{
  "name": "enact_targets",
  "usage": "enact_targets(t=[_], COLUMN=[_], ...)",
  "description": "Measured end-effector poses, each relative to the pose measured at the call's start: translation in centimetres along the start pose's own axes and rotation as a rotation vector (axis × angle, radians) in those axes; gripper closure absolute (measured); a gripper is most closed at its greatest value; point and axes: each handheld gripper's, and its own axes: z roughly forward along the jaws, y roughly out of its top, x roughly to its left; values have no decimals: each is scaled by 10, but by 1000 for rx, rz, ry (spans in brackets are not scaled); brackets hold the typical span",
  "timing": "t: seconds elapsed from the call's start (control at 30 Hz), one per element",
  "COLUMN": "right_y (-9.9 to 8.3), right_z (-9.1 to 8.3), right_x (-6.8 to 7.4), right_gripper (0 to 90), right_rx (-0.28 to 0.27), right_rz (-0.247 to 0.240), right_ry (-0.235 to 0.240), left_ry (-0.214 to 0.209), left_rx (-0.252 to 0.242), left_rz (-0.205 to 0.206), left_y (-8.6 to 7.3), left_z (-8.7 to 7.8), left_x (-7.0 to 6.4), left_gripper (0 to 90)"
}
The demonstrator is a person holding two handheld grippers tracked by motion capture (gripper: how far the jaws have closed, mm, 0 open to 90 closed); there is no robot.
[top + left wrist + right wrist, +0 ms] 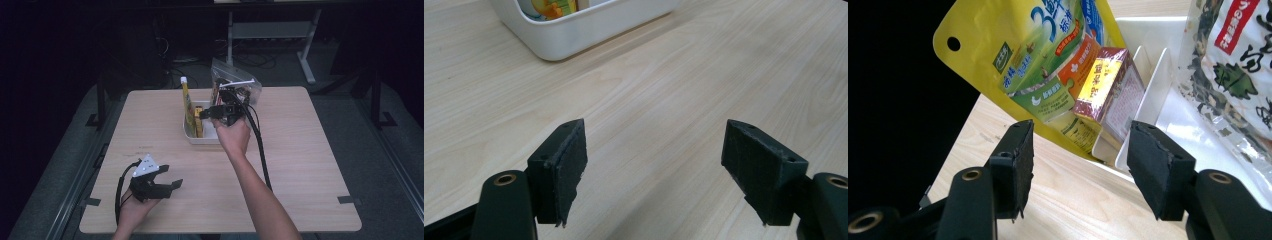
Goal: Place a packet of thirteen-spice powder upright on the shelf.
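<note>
A white bin [212,139] stands mid-table with a tall yellow pouch [186,102] upright at its left end and a small maroon and yellow box [198,122] beside it. A clear bag of dark dried leaves [235,82] leans at the bin's far right. My right gripper [206,114] hovers over the bin, open. In the right gripper view, its jaws [1078,170] stand apart just short of the box [1108,90] and the pouch [1033,65], holding nothing. My left gripper [172,176] rests low near the front left, open and empty [654,170].
White divider plates [1148,85] stand inside the bin, with the leaf bag [1233,65] to their right. The bin's corner [584,35] lies beyond the left jaws. Bare wooden table [310,165] spreads right of the right forearm. A black cable [260,145] trails from the right gripper.
</note>
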Motion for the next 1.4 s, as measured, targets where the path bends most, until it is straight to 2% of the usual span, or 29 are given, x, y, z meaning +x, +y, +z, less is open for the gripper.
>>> enact_targets(t=[0.53, 0.8, 1.03, 1.23, 1.4], right_y=[-12, -19, -23, -28, -33], right_z=[-2, -7, -14, -19, -23], right_x=[-10, -15, -19, -28, -38], right_gripper=[425, 425, 418, 409, 408], right_rx=[17, 22, 27, 31, 32], right_rz=[-4, 2, -11, 13, 27], right_ry=[36, 62, 65, 92, 90], left_ry=[-4, -13, -16, -14, -16], left_rx=[4, 7, 7, 9, 10], left_rz=[-3, -5, -7, -3, -2], left_y=[-1, -1, -1, -1, -1], left_z=[1, 3, 3, 3, 3], left_x=[0, 0, 0, 0, 0], left_gripper=[255, 254, 254, 254, 253])
